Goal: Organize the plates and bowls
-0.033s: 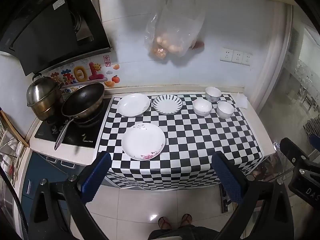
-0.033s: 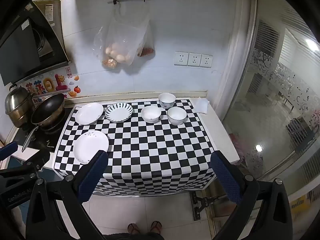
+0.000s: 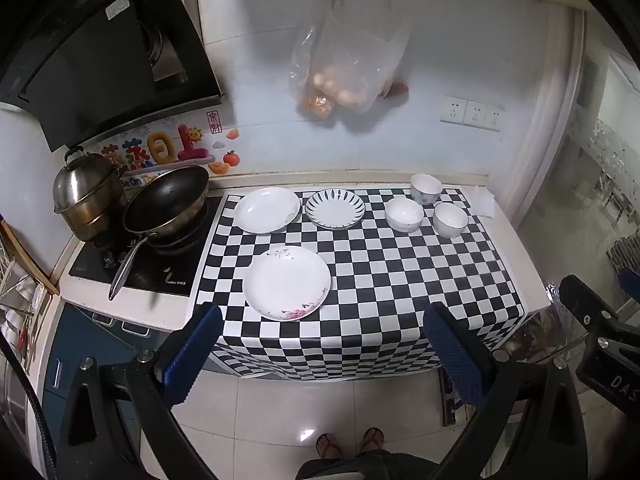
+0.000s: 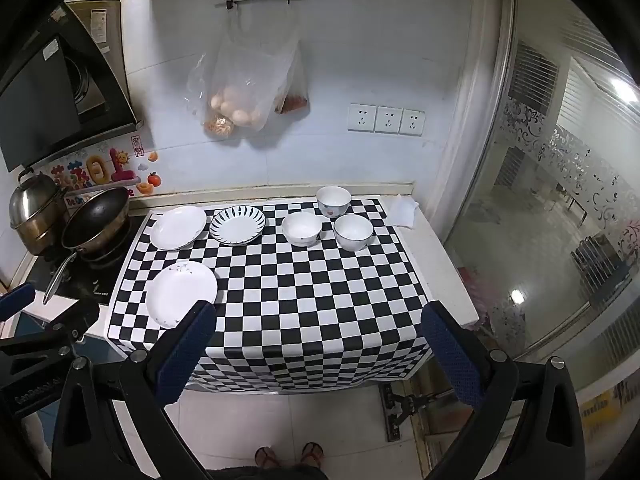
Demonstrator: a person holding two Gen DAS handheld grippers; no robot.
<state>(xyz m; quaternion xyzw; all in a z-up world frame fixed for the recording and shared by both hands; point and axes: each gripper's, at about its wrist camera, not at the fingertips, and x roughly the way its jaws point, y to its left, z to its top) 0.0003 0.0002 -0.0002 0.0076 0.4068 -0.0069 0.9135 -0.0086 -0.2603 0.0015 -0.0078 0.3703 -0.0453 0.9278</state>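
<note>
Left wrist view gives us the counter from above and a little back: our left gripper (image 3: 322, 354) hangs in front of the checkered cloth (image 3: 400, 280) with its blue-padded fingers (image 3: 192, 354) spread wide and nothing between them. Our right gripper (image 4: 320, 354) is the same, jaws fully apart and empty, held off the counter's front edge.

On the cloth we see three plates. A white plate with a pink floral mark (image 3: 287, 282) lies nearest us, on the left part of the cloth. Behind it, along the back edge, sit a plain white plate (image 3: 267, 210) and, just beside it on the right, a plate with dark radial stripes (image 3: 335, 208); the two may be touching at the rims, but we cannot tell for sure through the fisheye.

Three bowls stand upright in a loose cluster at the back right: one with a small pattern (image 3: 425, 189) closest to the wall, a white bowl (image 3: 404, 215) in front and left of it, and another white bowl (image 3: 450, 220) to the right. They sit near one another.

Left of the cloth, a dark frying pan (image 3: 166, 202) rests on the cooktop (image 3: 136, 264), with a steel pot (image 3: 86, 196) behind it. A plastic bag of eggs (image 4: 240, 92) hangs on the wall above. A person's sandalled feet (image 3: 350, 444) show on the floor tiles below.
</note>
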